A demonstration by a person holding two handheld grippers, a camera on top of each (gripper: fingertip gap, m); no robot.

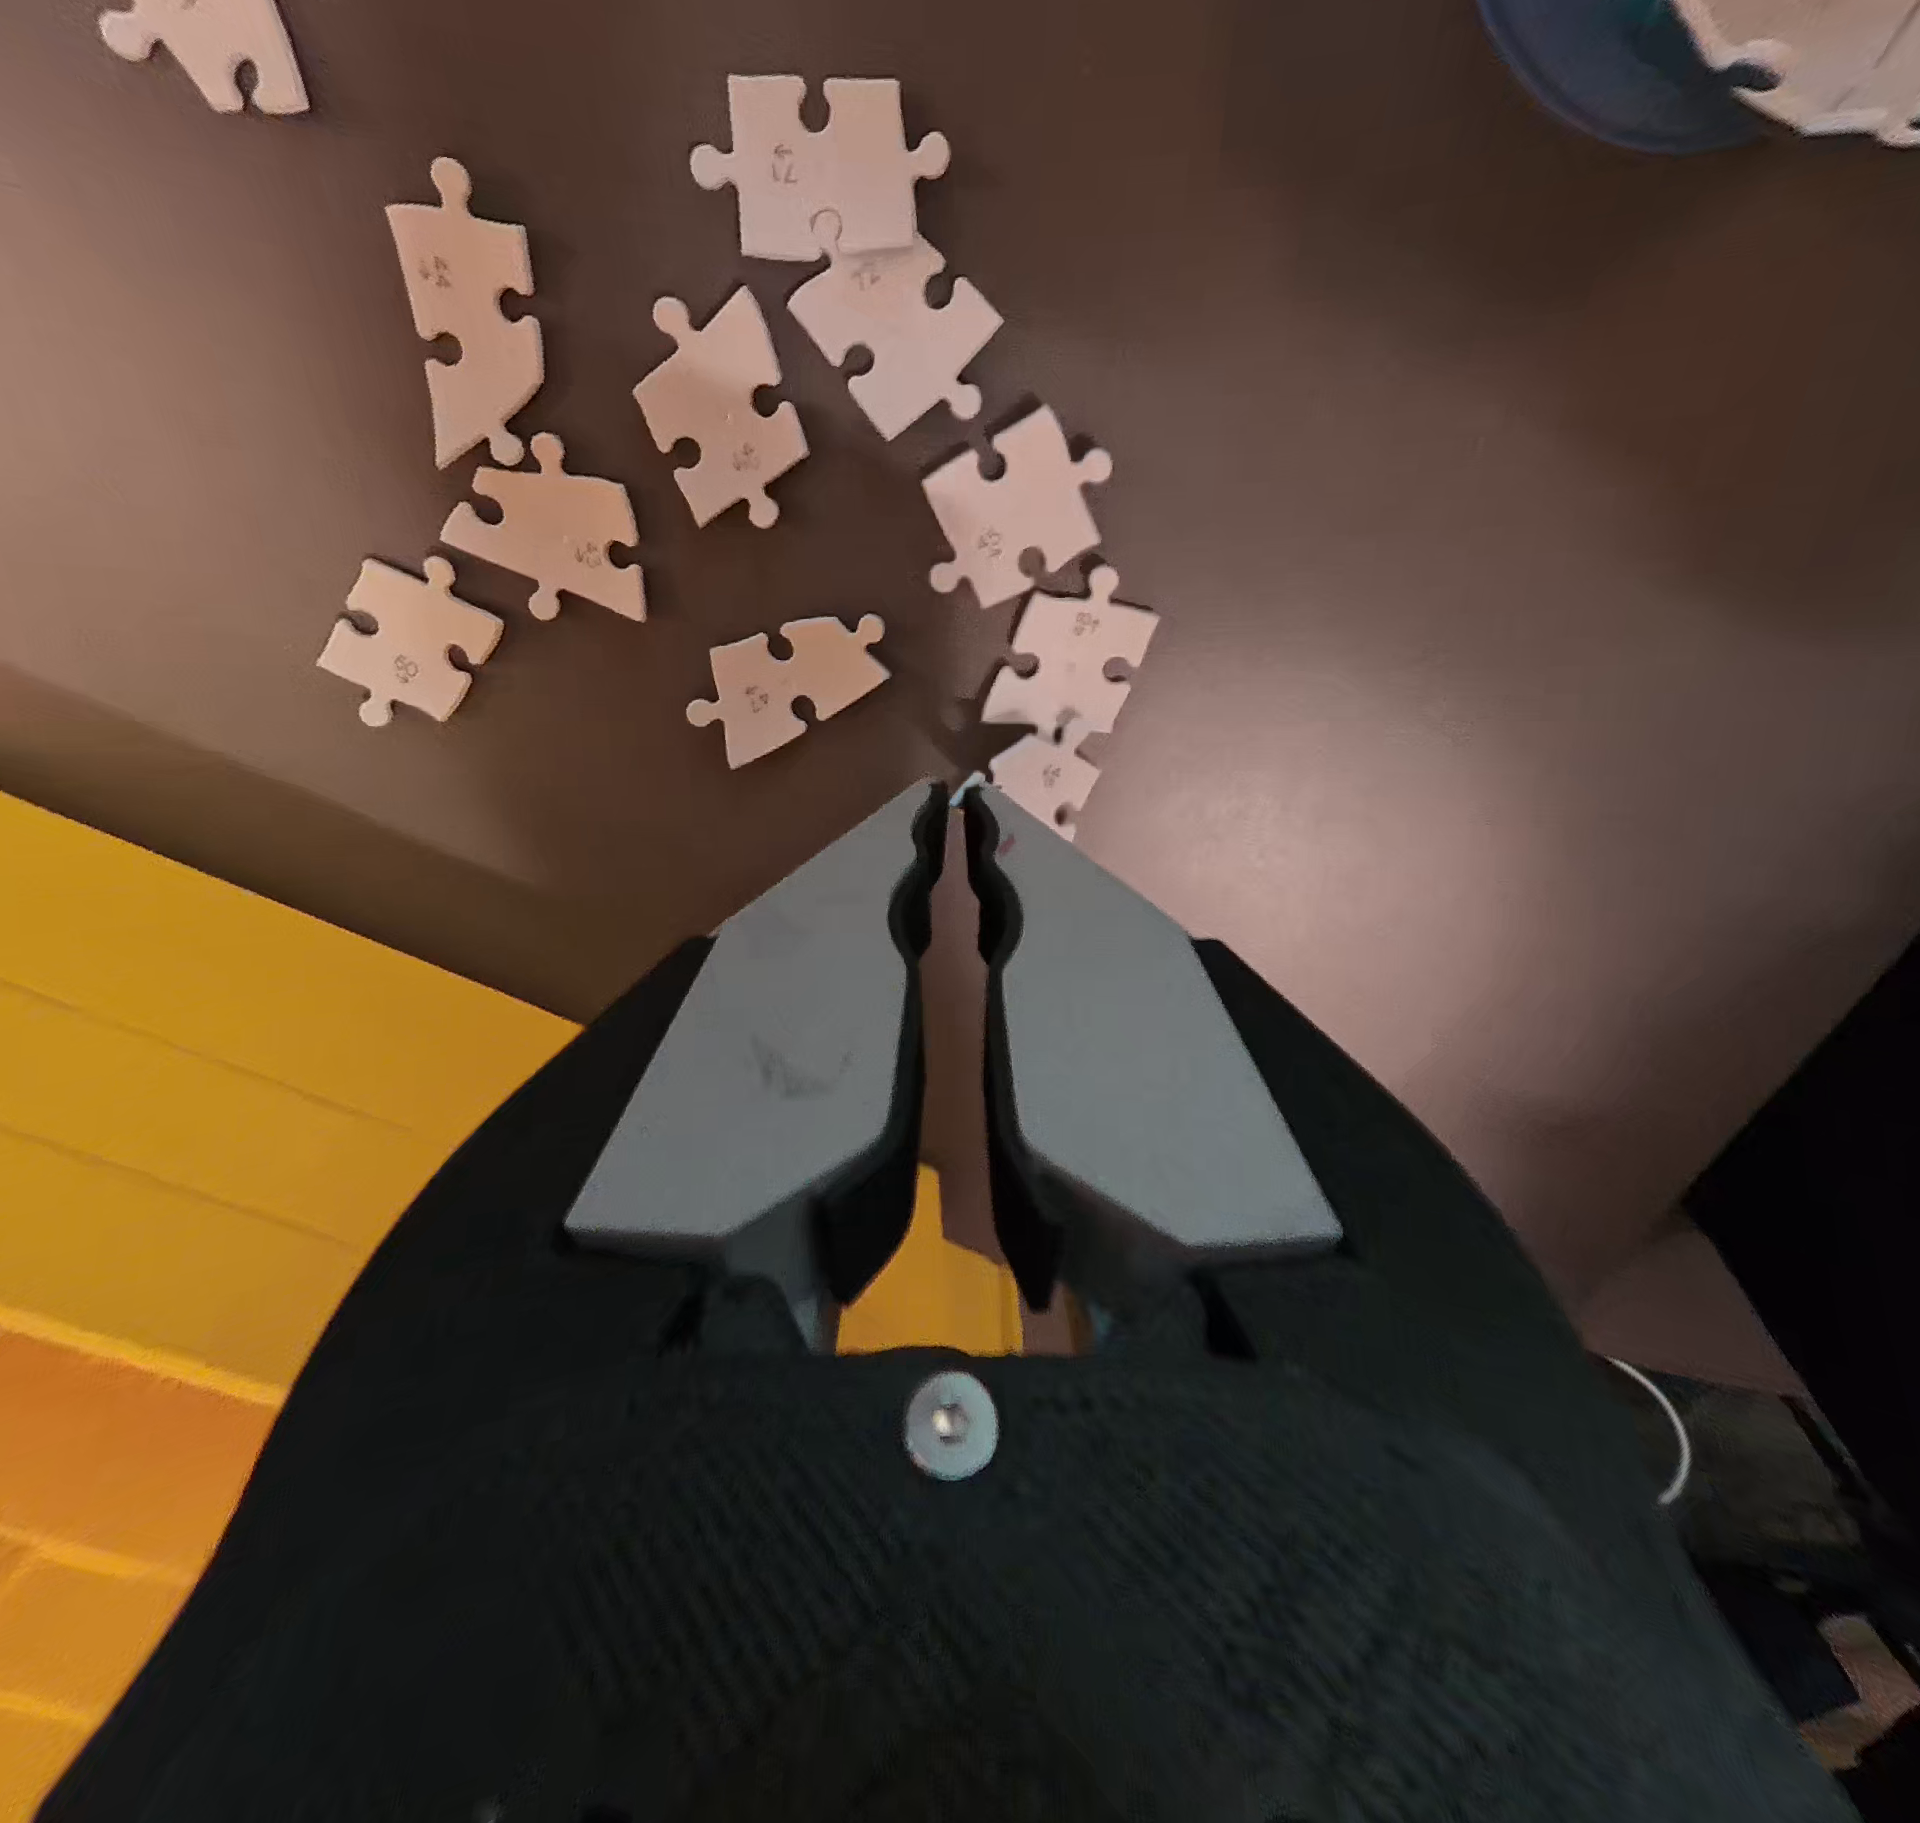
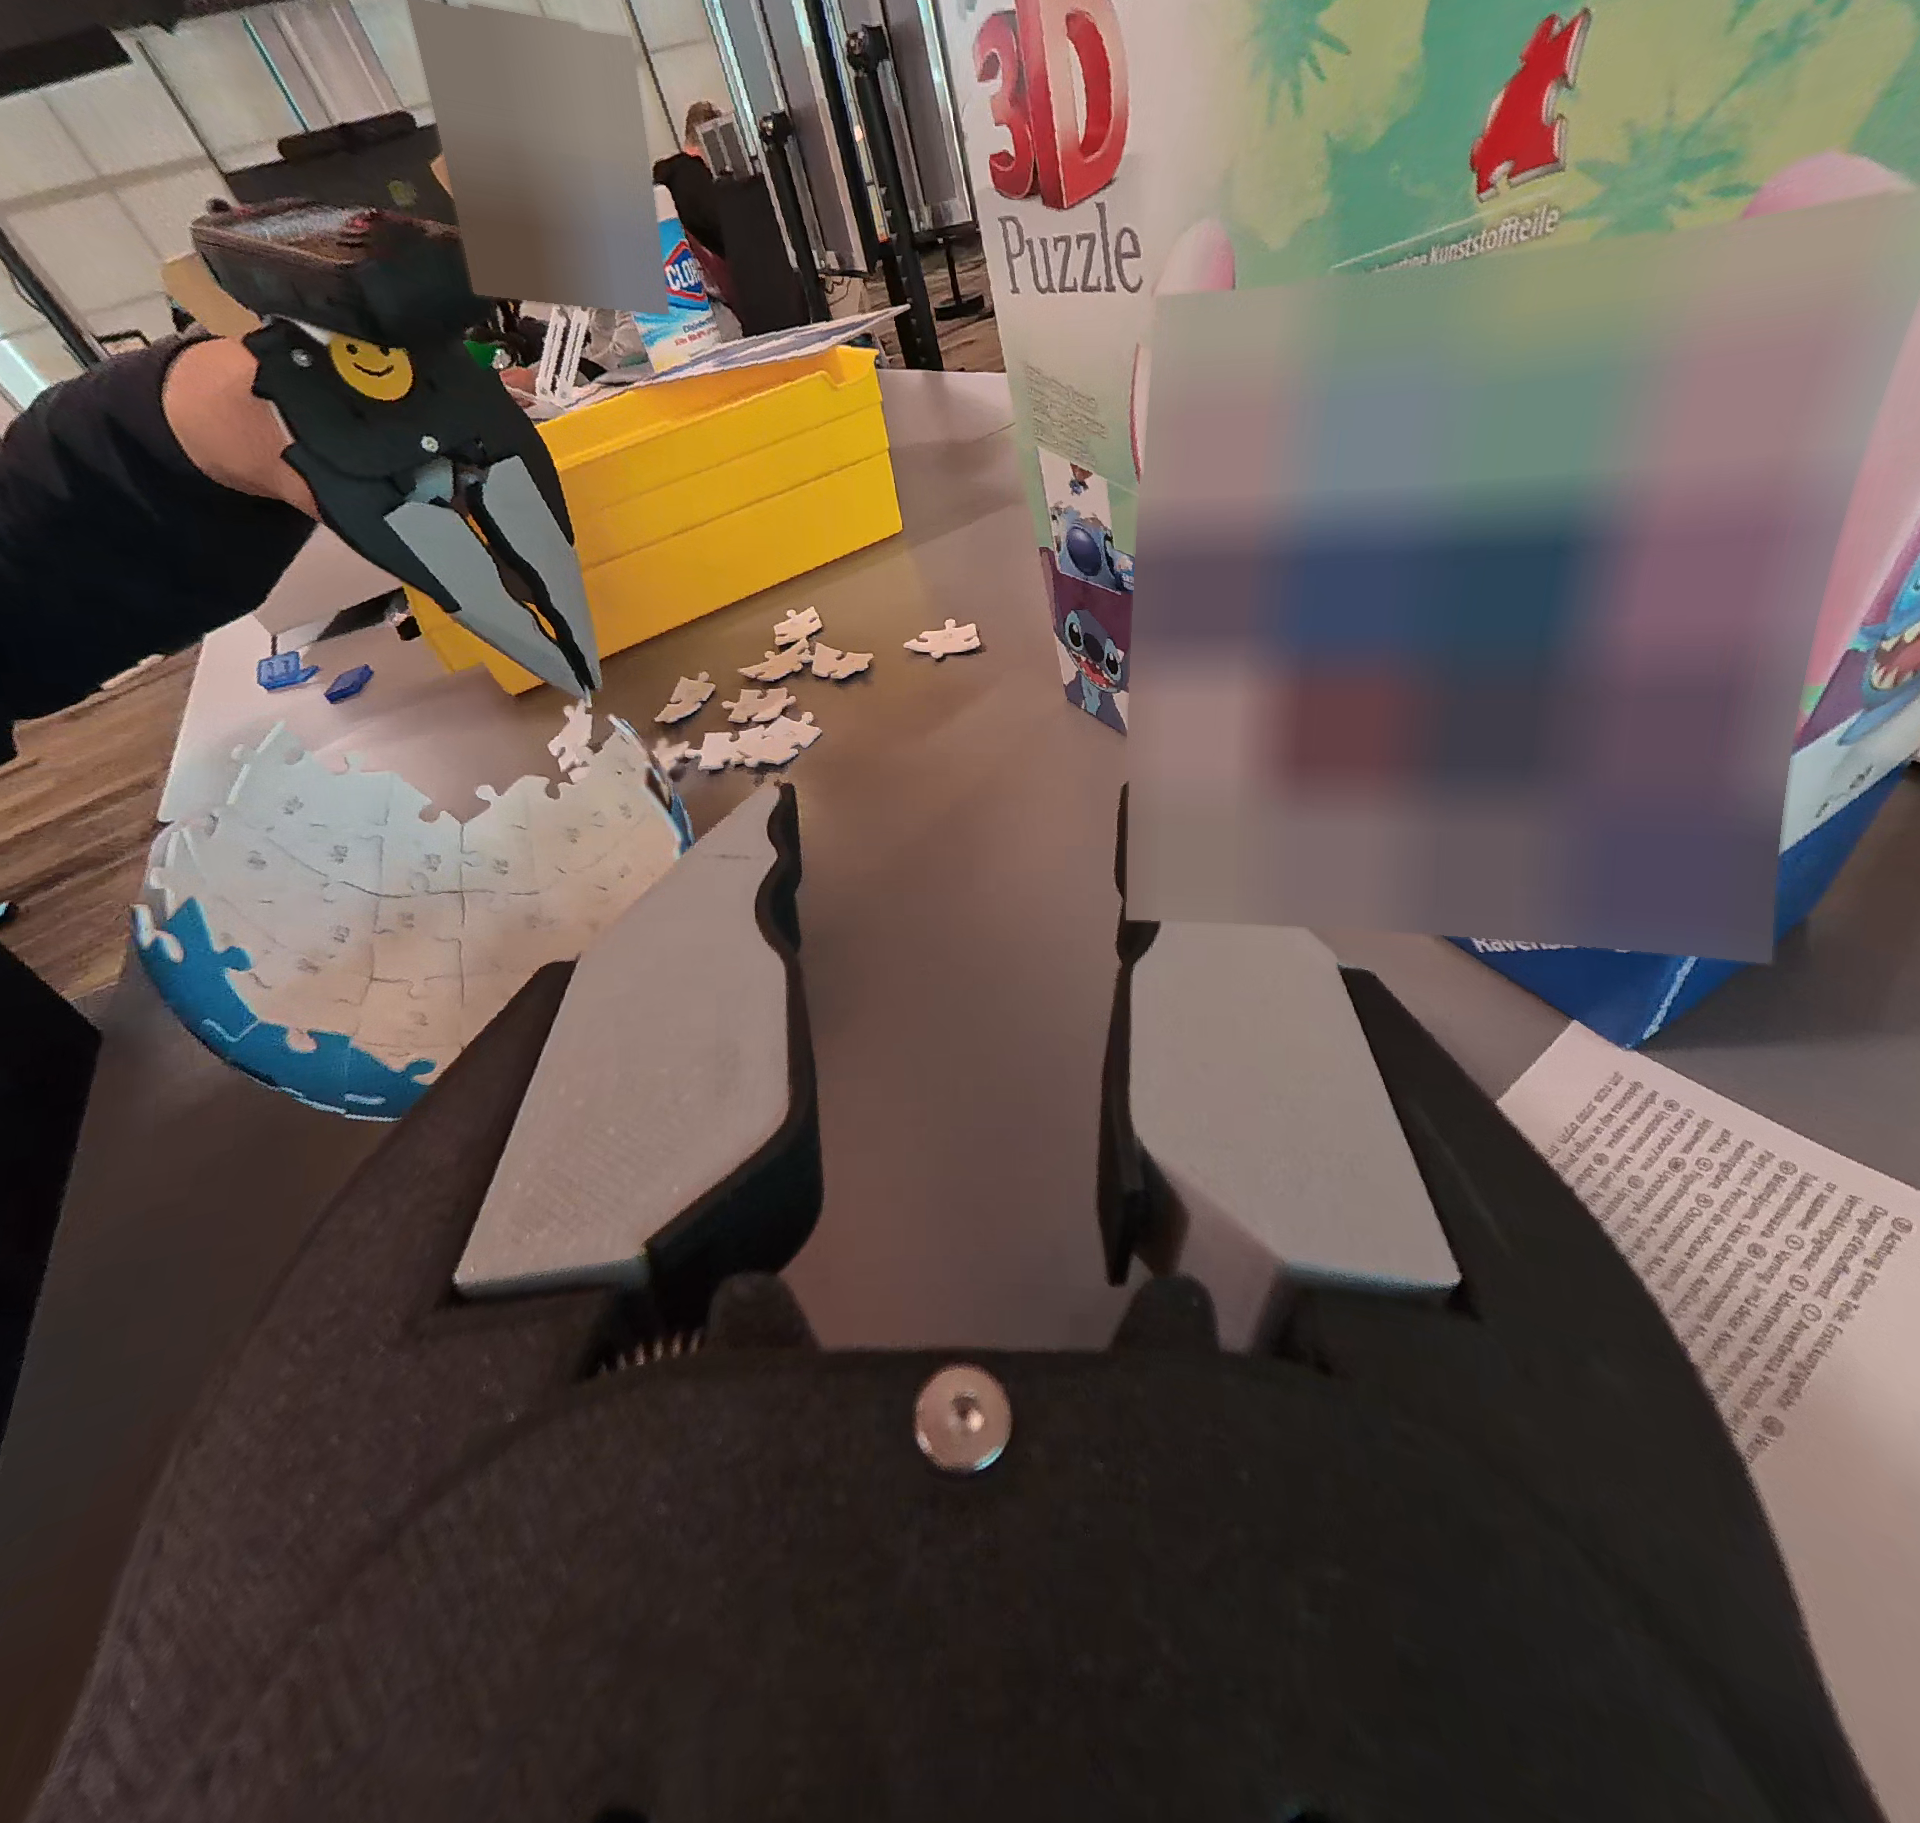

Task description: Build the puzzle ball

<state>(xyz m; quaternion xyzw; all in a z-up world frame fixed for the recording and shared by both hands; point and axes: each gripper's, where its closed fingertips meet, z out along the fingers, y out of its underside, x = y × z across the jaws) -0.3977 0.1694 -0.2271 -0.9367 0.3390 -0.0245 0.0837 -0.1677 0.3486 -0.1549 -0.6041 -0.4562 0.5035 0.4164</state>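
The partly built puzzle ball, white inside and blue outside, lies open side up at the table's left; its rim shows in the left wrist view. My left gripper is shut on a white puzzle piece, just above the ball's far rim. In the left wrist view the left gripper shows only a thin white edge between its tips. Several loose white pieces lie face down on the brown table, and show in the right wrist view. My right gripper is open and empty above the table, right of the ball.
A yellow bin stands behind the loose pieces, also in the left wrist view. A tall puzzle box stands at the right. A printed sheet lies at the front right. Small blue parts lie at the far left. The left gripper's tips are roughly 30 centimeters from the right gripper's.
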